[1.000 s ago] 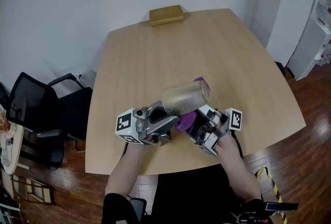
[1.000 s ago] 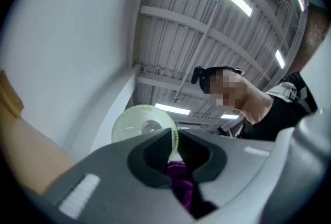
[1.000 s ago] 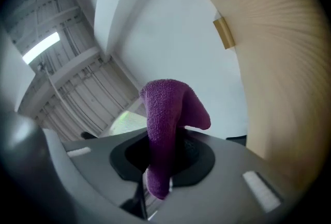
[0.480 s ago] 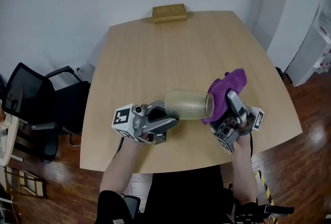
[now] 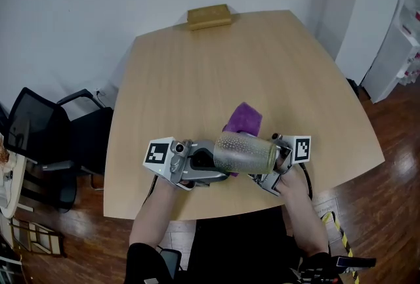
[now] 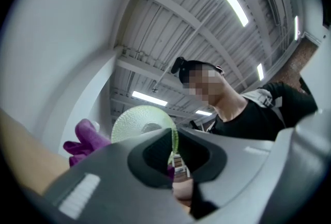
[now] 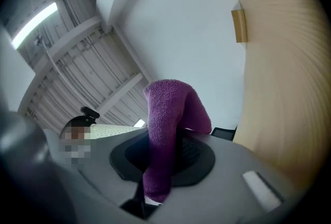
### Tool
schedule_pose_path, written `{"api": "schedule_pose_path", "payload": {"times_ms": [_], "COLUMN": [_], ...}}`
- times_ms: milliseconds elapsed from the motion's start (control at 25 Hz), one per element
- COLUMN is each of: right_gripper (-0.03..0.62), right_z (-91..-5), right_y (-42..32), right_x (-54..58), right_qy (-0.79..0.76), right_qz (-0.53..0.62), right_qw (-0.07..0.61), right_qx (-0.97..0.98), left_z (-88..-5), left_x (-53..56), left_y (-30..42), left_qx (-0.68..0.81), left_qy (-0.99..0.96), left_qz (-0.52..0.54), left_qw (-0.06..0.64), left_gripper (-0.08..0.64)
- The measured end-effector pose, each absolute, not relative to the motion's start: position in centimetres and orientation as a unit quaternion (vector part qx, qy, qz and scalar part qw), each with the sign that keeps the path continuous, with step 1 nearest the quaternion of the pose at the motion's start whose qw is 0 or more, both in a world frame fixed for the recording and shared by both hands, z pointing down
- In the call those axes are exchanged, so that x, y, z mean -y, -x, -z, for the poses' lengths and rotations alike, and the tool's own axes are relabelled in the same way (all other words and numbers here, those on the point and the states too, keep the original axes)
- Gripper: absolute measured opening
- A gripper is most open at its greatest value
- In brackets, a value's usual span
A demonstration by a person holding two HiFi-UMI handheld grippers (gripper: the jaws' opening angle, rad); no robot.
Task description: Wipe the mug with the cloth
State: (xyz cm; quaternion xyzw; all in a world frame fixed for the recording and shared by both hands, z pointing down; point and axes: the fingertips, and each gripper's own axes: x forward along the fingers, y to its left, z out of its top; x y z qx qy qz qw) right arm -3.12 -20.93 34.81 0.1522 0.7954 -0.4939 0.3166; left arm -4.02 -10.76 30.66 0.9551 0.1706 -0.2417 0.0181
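Note:
In the head view a pale green, dimpled glass mug (image 5: pixel 244 153) lies level in the air above the table's near edge. My left gripper (image 5: pixel 210 161) is shut on its left end; in the left gripper view the mug's thin rim (image 6: pixel 173 141) runs between the jaws of that gripper (image 6: pixel 173 160). My right gripper (image 5: pixel 268 170) sits close under the mug's right end, shut on a purple cloth (image 5: pixel 244 119) that sticks out behind the mug. In the right gripper view the cloth (image 7: pixel 168 124) rises from my right gripper (image 7: pixel 155 168), with the mug (image 7: pixel 111 131) just to its left.
The round wooden table (image 5: pixel 197 73) carries a tan block (image 5: pixel 209 16) at its far edge. A black chair (image 5: pixel 42 135) stands to the left of the table. White shelving (image 5: pixel 405 46) stands at the right. A person (image 6: pixel 243 109) shows behind the mug in the left gripper view.
My right gripper has swung in from the right of the mug's mouth to just under its right end, carrying the cloth behind the mug. The mug has tipped level.

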Motion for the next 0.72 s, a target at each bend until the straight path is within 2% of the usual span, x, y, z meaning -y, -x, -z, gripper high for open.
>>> {"api": "schedule_pose_path", "payload": {"times_ms": [120,280,360,720], "right_gripper": [0.055,0.055,0.055,0.055], "right_z": [-35.2,-31.8,-30.3,-31.4], "right_y": [1.7,-4.9,-7.1,-0.6], "right_x": [21.8,22.8,22.2,19.8], "right_qy": [-0.114,-0.133,-0.155,-0.203], "right_qz": [0.476,0.425,0.401,0.444], "right_qw": [0.320,0.432,0.464,0.391], "right_qx": [-0.812,-0.784,-0.774,-0.780], "left_z": [-30.4,-28.5,-27.6,-29.5], "left_x": [11.4,12.6,13.0,11.2], "left_y": [4.2,5.8,6.0,5.5], "left_qx": [-0.159,-0.126,-0.110,-0.170], "left_qy": [-0.954,-0.950,-0.948,-0.947], "left_qz": [0.252,0.285,0.298,0.270], "left_qw": [0.025,0.019,0.015,0.029], "left_gripper": [0.043,0.042,0.042,0.044]}}
